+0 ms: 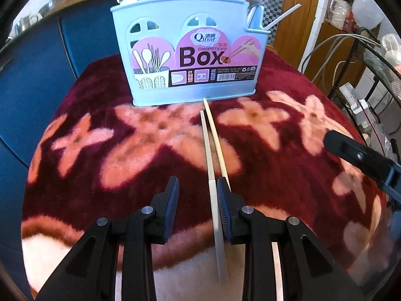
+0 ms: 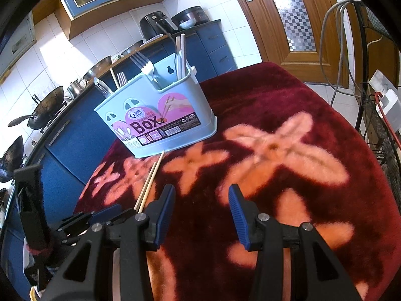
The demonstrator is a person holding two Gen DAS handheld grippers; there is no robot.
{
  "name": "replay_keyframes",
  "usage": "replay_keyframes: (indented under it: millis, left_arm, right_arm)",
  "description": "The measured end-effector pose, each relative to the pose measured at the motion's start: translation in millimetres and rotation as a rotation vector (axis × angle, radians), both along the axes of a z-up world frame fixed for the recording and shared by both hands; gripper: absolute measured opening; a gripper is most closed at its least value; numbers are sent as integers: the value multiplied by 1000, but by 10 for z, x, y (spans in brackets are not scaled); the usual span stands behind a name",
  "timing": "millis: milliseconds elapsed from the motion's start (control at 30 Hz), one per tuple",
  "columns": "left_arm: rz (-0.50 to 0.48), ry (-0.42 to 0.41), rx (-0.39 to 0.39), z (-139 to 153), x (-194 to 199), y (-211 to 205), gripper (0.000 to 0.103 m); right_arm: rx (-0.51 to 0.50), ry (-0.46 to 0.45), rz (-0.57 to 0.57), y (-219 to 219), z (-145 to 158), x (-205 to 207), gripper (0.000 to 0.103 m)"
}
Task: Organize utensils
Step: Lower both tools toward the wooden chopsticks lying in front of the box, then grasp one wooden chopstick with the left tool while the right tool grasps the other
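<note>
Chopsticks [image 1: 210, 140] — two pale sticks lying side by side on the red flowered blanket [image 1: 288, 175] that covers the desk — are the loose utensils left to put away. Their far tips sit just in front of the blue chopsticks box [image 1: 190, 50], one tip nearly touching its base, and they run from the box straight back toward the left hand-held gripper [image 1: 198, 188].

That gripper stands part-way spread, low over the near ends. One stick passes between its pads, close against the right pad [image 1: 221, 200]; the other seems to lie just outside or under that pad. Nothing is pinched yet, so I judge the step to be the pick-up. To do it well, the gripper should shift slightly sideways so both sticks fall between the pads, sink into the soft pile, then close squarely across them — a skewed pinch would likely let one roll free. Lifting one stick alone is the safer fallback.

The right hand-held gripper [image 2: 201, 195] hangs beside the sticks on the side away from the box's fork end, its jaws apart and empty.

The box stands upright near the far edge of the blanket. Forks [image 2: 141, 62] fill one end compartment; white chopsticks [image 2: 181, 52] stand in the small side pocket.
</note>
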State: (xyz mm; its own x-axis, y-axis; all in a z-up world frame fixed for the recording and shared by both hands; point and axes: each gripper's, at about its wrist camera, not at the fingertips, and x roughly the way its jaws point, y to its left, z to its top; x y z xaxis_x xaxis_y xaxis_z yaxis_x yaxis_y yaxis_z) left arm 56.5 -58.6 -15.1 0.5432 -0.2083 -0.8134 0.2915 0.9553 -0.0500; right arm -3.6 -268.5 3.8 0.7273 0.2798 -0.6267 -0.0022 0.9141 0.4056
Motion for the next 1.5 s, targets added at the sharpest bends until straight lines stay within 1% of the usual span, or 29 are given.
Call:
replay_keyframes:
  millis: [333,567,633,667,700,767,867,967,1100,1200,1367,1500]
  left_arm:
    - [7,0,26,-22,330,-104,31]
    - [12,35,2,-38,616,-151,31]
    - [8,41,1,-48,670,-166,28]
    - [5,42,-1,-52,687,-171,23]
    - [-5,43,-6,-52,696,-178,15]
    - [-27,45,-24,-41,703,-184,6]
    - [-37,36,-39,-29,675,-203,3]
    - [-35,29,-61,-6,641,-170,3]
    - [0,7,-105,69,585,-4,3]
    - [53,-19,-130,153,525,165,3]
    - [146,-67,-137,272,454,486,3]
    - [204,-97,-114,325,424,674,3]
  right_arm:
    - [2,8,1,-10,-32,13,48]
    - [4,20,0,-36,-65,44,48]
    - [5,23,0,-39,-74,49,48]
    - [5,25,0,-39,-78,52,48]
    - [5,27,0,-40,-80,56,48]
    - [5,30,1,-42,-83,60,48]
    - [1,34,2,-41,-89,70,48]
    - [-1,35,4,-29,-88,78,48]
    - [-10,34,10,8,-70,83,48]
    - [-21,34,20,56,-50,96,48]
    - [-37,33,45,179,-4,142,48]
    - [-56,35,78,324,35,198,48]
